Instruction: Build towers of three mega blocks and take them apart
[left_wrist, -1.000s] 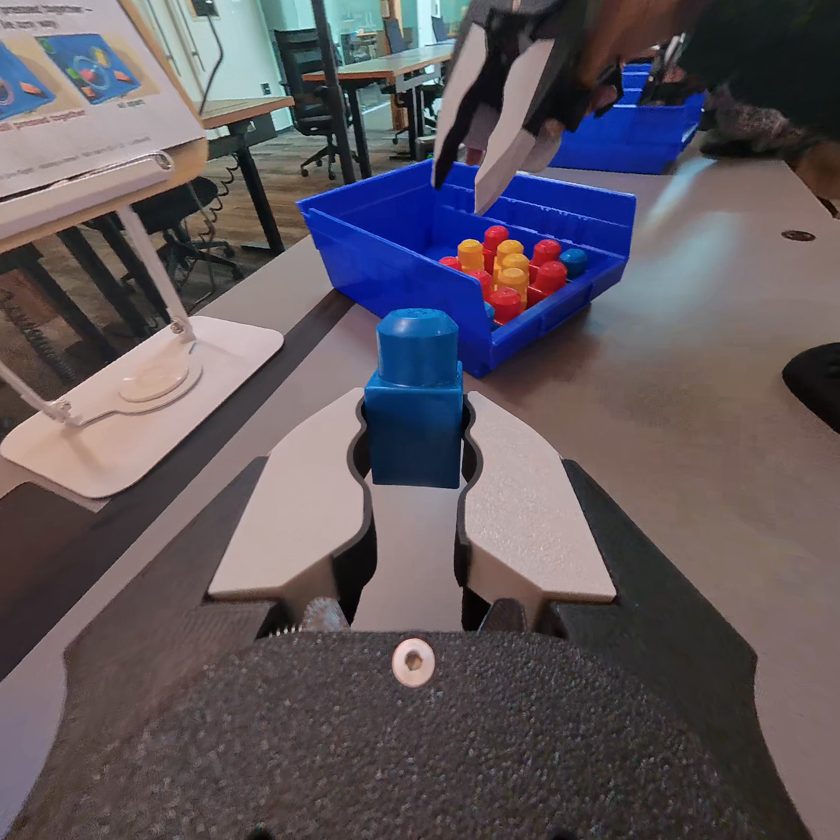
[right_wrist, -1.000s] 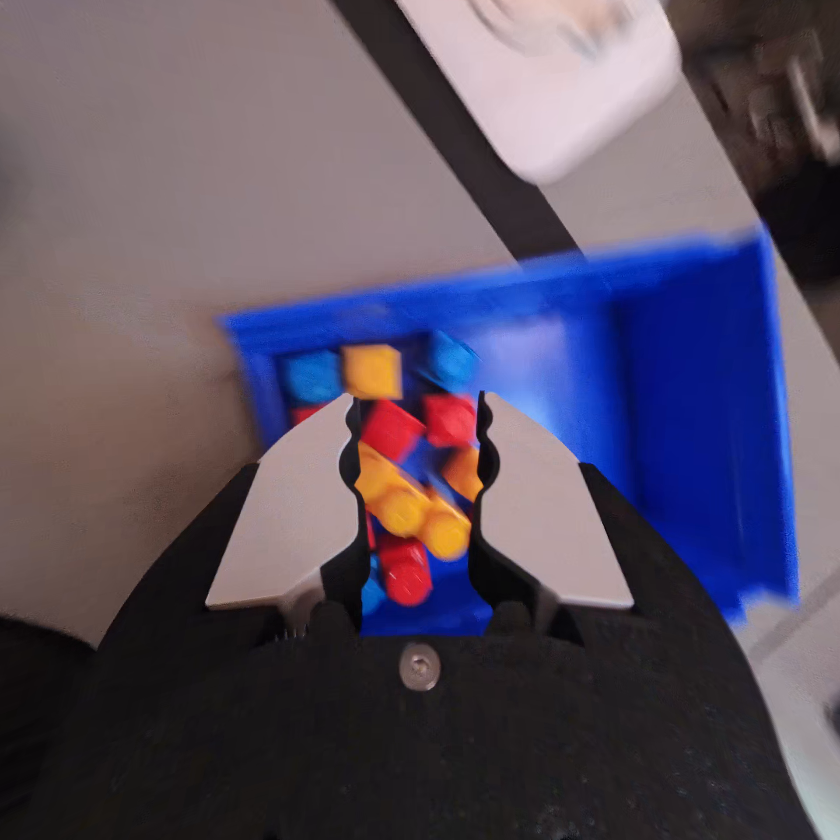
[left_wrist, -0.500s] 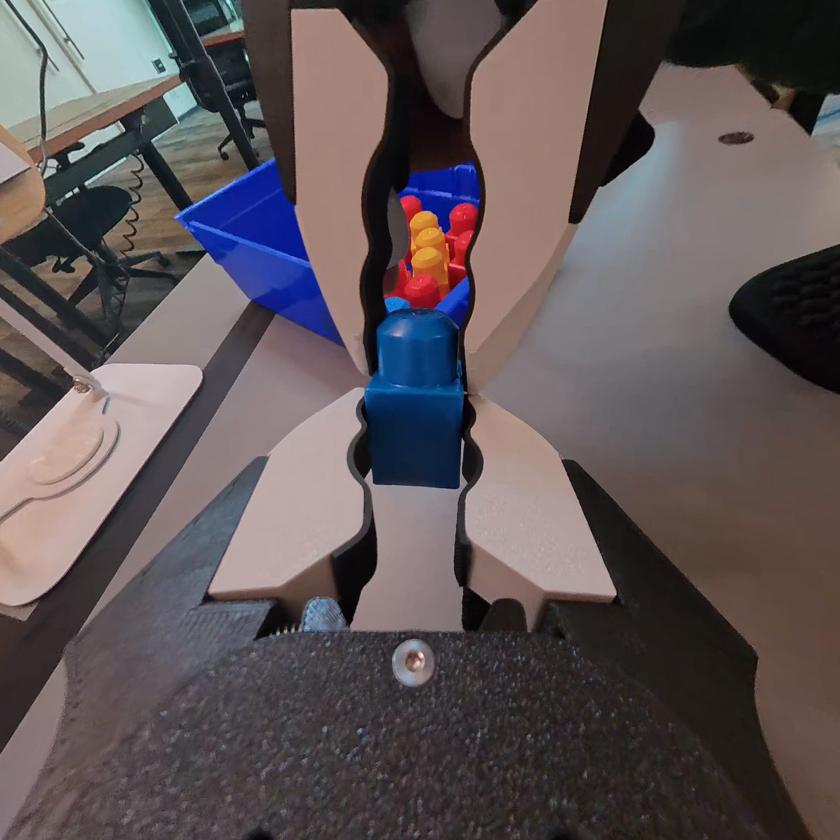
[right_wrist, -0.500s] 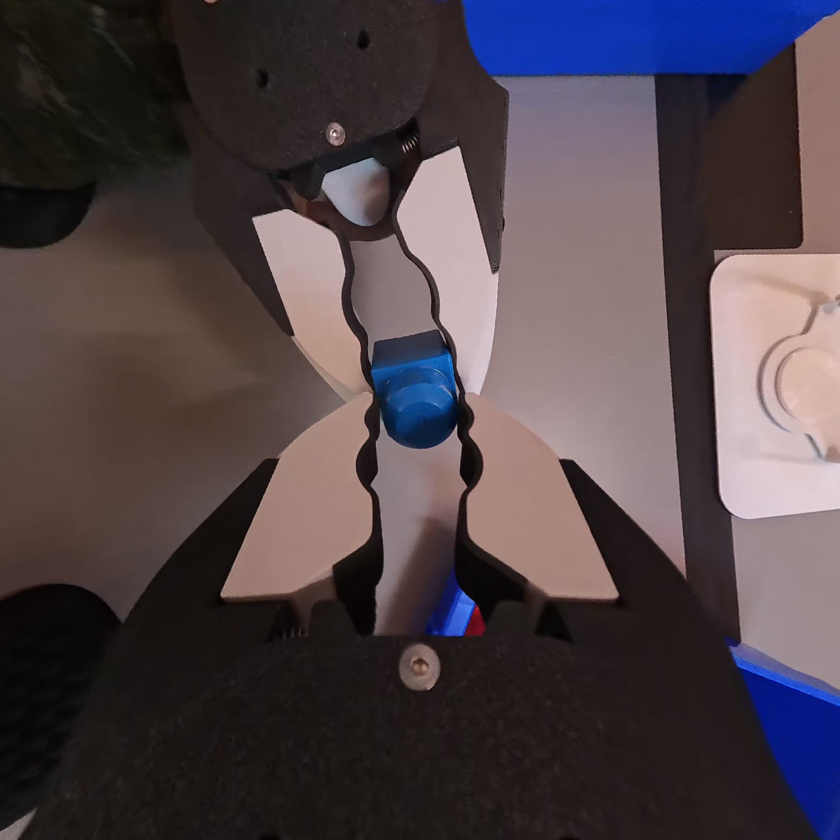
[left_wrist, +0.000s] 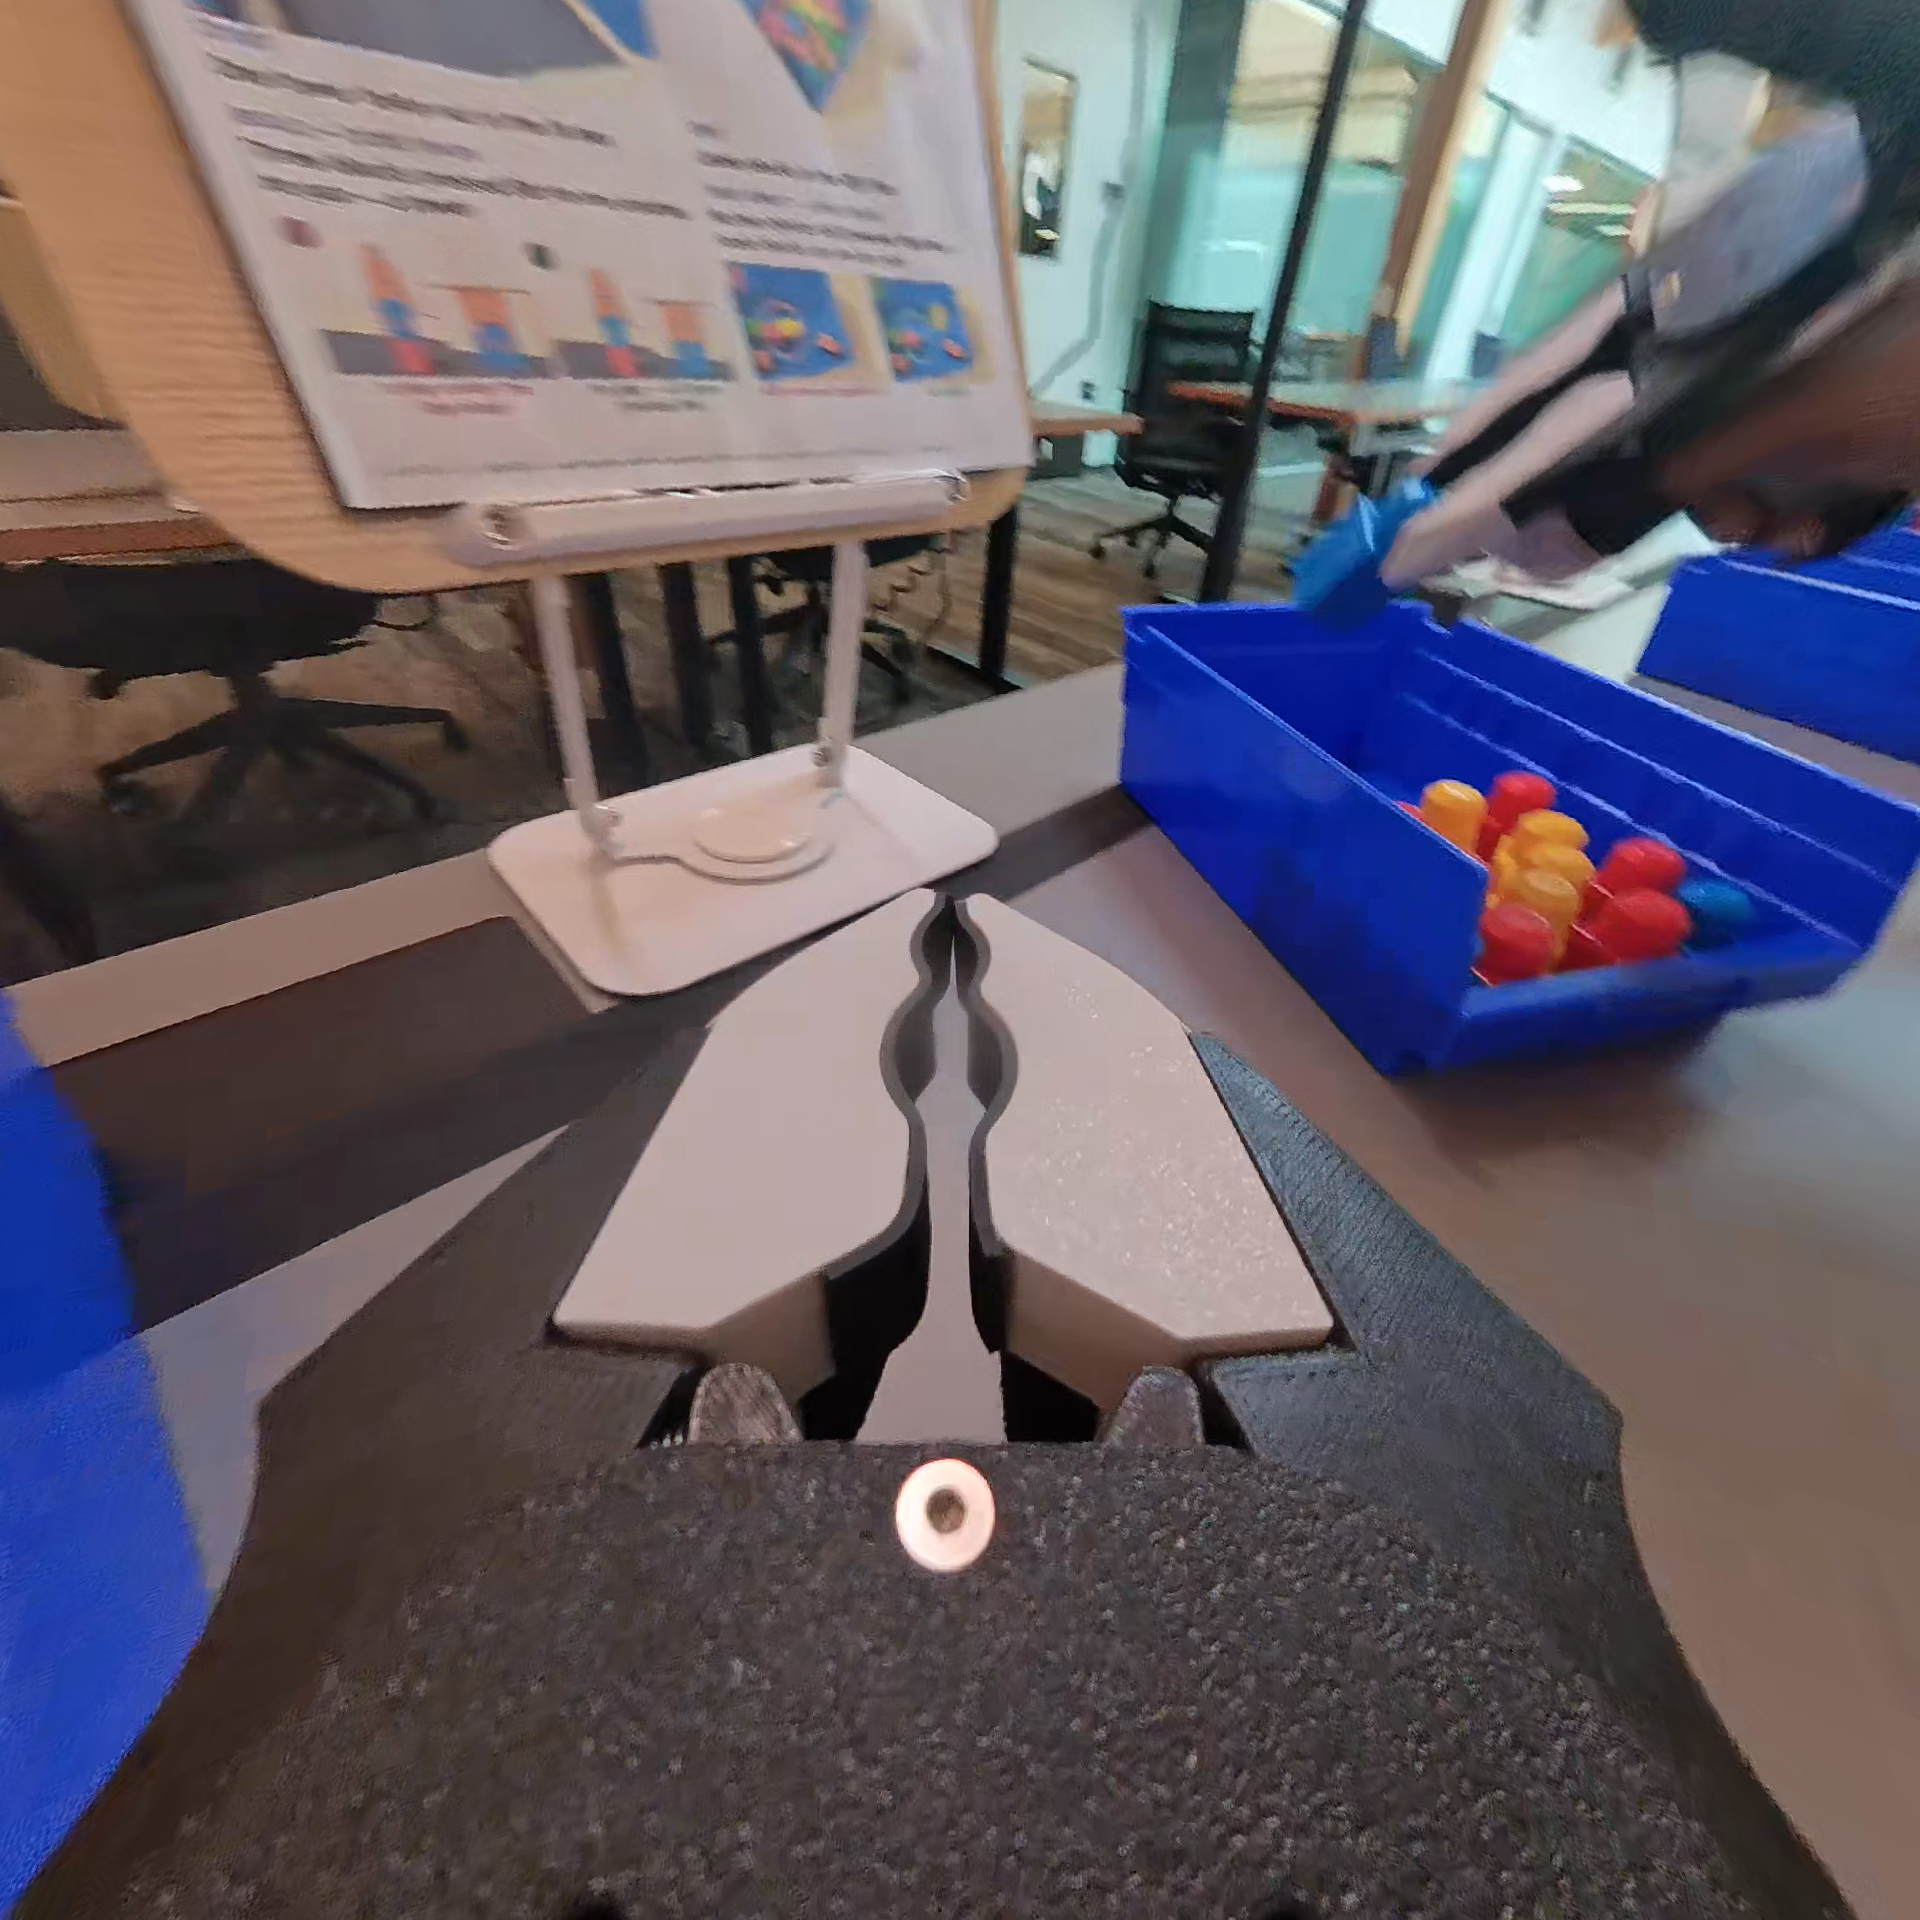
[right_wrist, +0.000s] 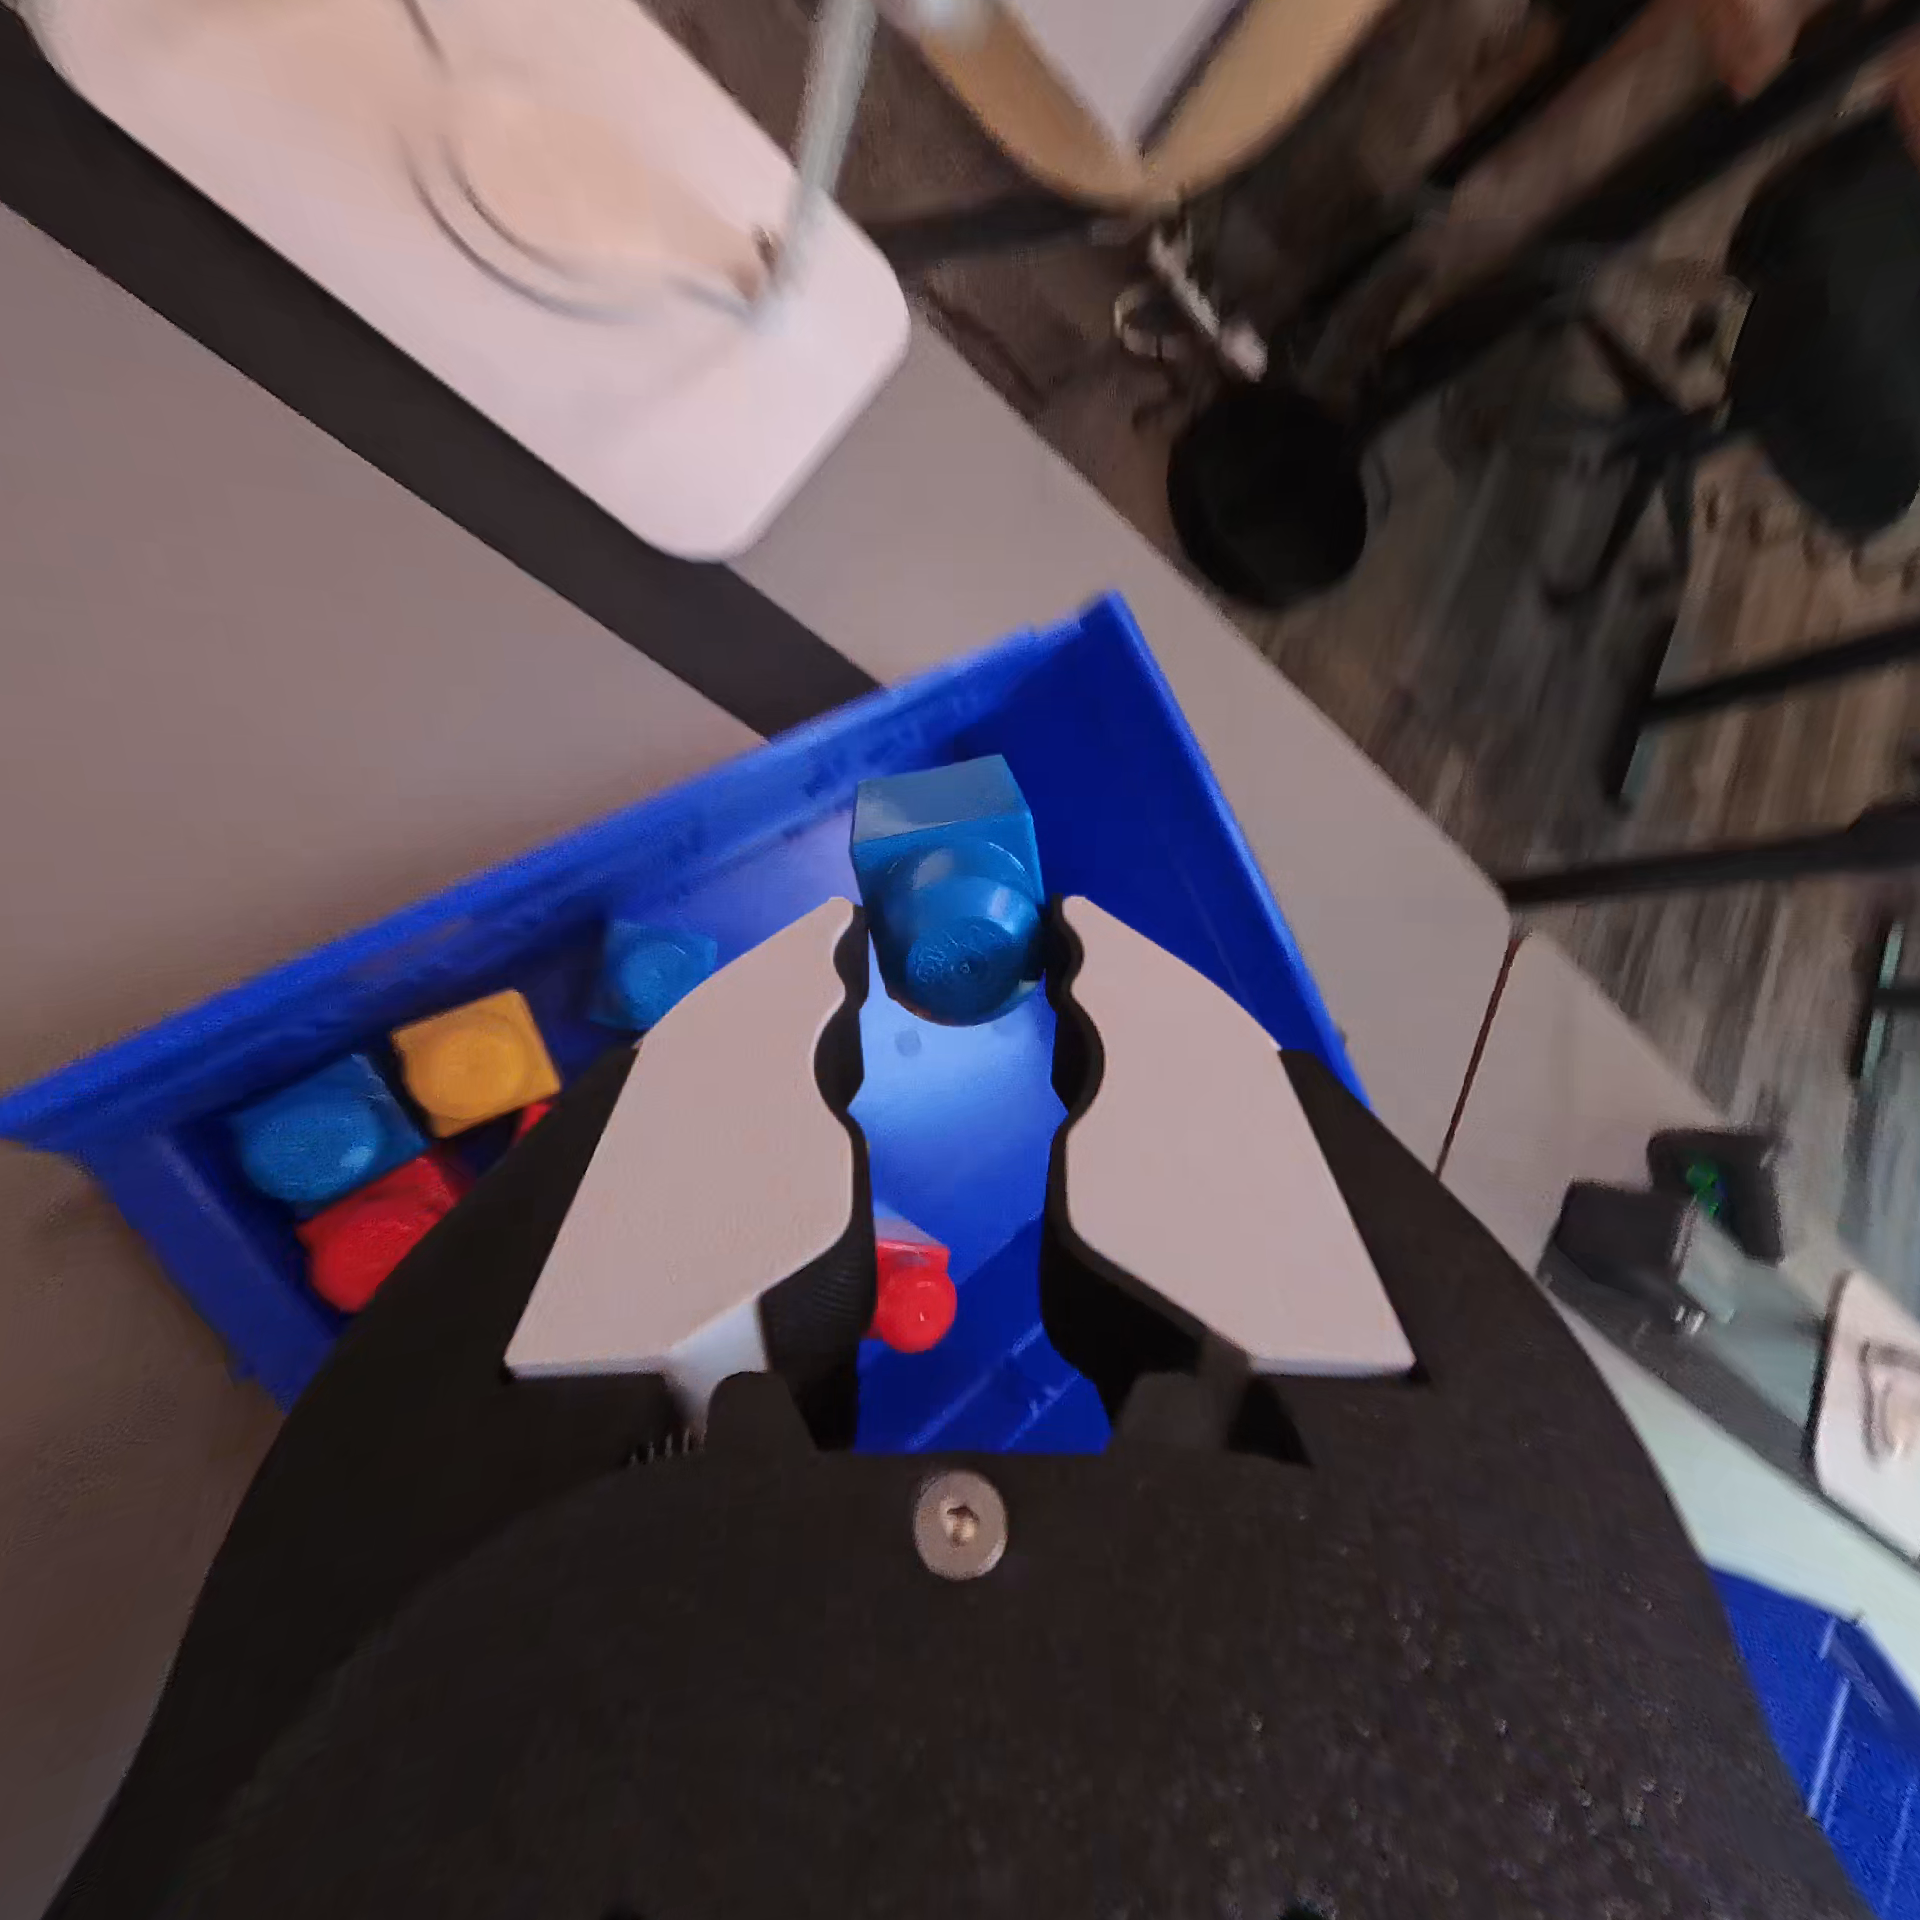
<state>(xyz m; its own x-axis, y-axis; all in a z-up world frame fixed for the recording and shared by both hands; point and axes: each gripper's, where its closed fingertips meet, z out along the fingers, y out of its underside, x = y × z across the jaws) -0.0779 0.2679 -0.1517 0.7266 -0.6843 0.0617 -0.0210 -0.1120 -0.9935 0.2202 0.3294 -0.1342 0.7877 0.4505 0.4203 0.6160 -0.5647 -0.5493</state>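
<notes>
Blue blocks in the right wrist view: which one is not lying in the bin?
The blue block held at the right gripper fingertips, above the bin; the other blue ones lie inside.

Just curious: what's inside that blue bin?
The blue bin holds red, yellow and blue blocks clustered at one end. The right hand-held gripper covers part of the floor.

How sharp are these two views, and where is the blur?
Left wrist view: own fingers crisp; right gripper, its blue block and the blue bin smeared. Right wrist view: held block sharp; stand base, floor and bin edges streaked; wide-angle bending in both.
</notes>
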